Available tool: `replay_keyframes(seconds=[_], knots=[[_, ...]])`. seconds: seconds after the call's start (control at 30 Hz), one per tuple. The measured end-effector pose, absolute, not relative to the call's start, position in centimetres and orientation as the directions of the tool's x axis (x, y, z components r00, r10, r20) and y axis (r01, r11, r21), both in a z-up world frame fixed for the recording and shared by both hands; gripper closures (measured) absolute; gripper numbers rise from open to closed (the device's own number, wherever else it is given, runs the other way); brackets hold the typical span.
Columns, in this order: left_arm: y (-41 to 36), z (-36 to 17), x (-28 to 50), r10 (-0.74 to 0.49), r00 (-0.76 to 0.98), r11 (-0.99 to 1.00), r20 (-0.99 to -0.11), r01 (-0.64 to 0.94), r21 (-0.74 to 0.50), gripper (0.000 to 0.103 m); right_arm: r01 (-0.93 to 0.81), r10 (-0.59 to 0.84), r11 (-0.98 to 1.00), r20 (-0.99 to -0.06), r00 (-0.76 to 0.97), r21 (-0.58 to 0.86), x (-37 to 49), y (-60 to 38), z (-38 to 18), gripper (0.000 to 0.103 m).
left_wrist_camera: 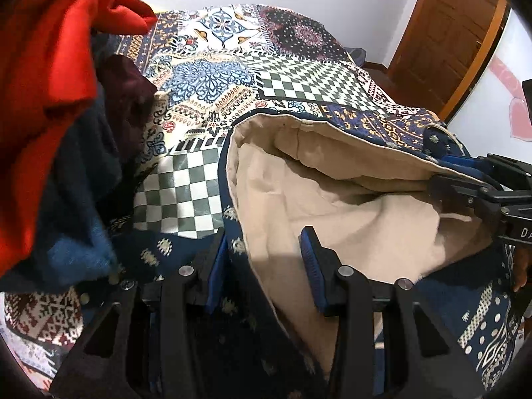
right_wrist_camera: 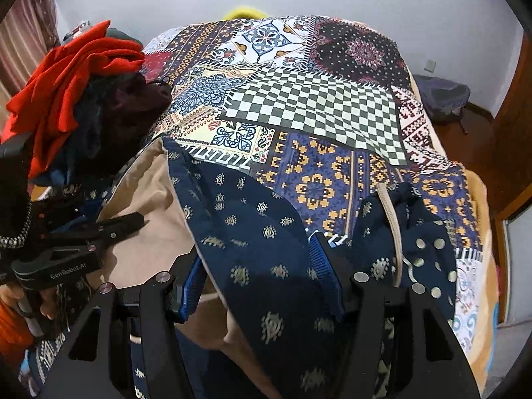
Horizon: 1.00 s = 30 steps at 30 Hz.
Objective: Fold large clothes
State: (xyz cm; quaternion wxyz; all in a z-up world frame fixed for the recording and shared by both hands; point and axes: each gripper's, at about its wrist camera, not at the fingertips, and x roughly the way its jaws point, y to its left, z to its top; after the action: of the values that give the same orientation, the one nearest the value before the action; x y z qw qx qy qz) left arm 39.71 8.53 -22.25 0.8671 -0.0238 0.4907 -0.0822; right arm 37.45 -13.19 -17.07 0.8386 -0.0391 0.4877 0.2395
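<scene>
A large navy patterned garment [right_wrist_camera: 252, 232] with a beige lining [left_wrist_camera: 332, 199] lies spread on the patchwork bedspread [right_wrist_camera: 316, 106]. In the left wrist view my left gripper [left_wrist_camera: 264, 261] stands open over its near edge. Navy cloth and lining lie loose between the blue pads [left_wrist_camera: 307, 259]. My right gripper [right_wrist_camera: 257, 276] is open too, and a navy fold runs slack between its fingers. A beige strap [right_wrist_camera: 394, 226] lies just to its right. Each gripper shows in the other's view: the right one [left_wrist_camera: 444, 174] at the lining's far fold, the left one [right_wrist_camera: 133, 224] over the lining.
A pile of red, maroon and dark blue clothes [left_wrist_camera: 50, 66] [right_wrist_camera: 66, 76] sits at the bed's left side. A wooden door [left_wrist_camera: 442, 33] and a white wall stand behind. A dark bag [right_wrist_camera: 442, 96] lies on the floor beyond the bed's right edge.
</scene>
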Motion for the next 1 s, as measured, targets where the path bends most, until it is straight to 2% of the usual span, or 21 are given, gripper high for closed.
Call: replay_keyframes(seconds=[0.07, 0.1, 0.17, 0.27, 0.43, 0.67, 0.8, 1.0], knots=[[8.5, -22.4, 40.0, -0.173, 0.505, 0.984, -0.846, 0.118, -0.13, 0.061, -0.415, 0.388, 0.884, -0.831, 0.399, 0.214, 37.9, -13.7, -17.2, 0.049], [8.5, -22.4, 40.1, -0.179, 0.508, 0.983, -0.842, 0.119, -0.137, 0.063, -0.402, 0.4, 0.885, -0.825, 0.398, 0.235, 38.1, -14.0, -17.2, 0.054], [8.4, -22.2, 40.0, -0.184, 0.511, 0.982, -0.839, 0.123, -0.14, 0.075, -0.385, 0.41, 0.887, -0.818, 0.403, 0.254, 38.3, -14.5, -17.0, 0.075], [8.2, -21.9, 39.7, -0.191, 0.514, 0.981, -0.836, 0.133, -0.143, 0.094, -0.371, 0.437, 0.882, -0.802, 0.408, 0.292, 38.3, -15.2, -16.5, 0.09], [7.9, -19.9, 38.5, -0.201, 0.549, 0.979, -0.811, 0.147, -0.143, 0.097, -0.383, 0.481, 0.866, -0.745, 0.463, 0.322, 36.0, -16.4, -13.7, 0.093], [7.1, -14.5, 33.7, -0.258, 0.626, 0.964, -0.736, 0.219, -0.152, 0.098, -0.389, 0.519, 0.851, -0.68, 0.518, 0.353, 31.1, -19.3, -10.4, 0.094], [7.0, -12.6, 30.3, -0.292, 0.645, 0.954, -0.706, 0.25, -0.166, 0.098, -0.386, 0.508, 0.856, -0.699, 0.504, 0.344, 27.9, -20.0, -10.9, 0.094], [6.6, -14.0, 26.4, -0.273, 0.609, 0.957, -0.745, 0.25, -0.146, 0.098, -0.352, 0.452, 0.885, -0.751, 0.482, 0.306, 24.9, -20.7, -13.2, 0.093]])
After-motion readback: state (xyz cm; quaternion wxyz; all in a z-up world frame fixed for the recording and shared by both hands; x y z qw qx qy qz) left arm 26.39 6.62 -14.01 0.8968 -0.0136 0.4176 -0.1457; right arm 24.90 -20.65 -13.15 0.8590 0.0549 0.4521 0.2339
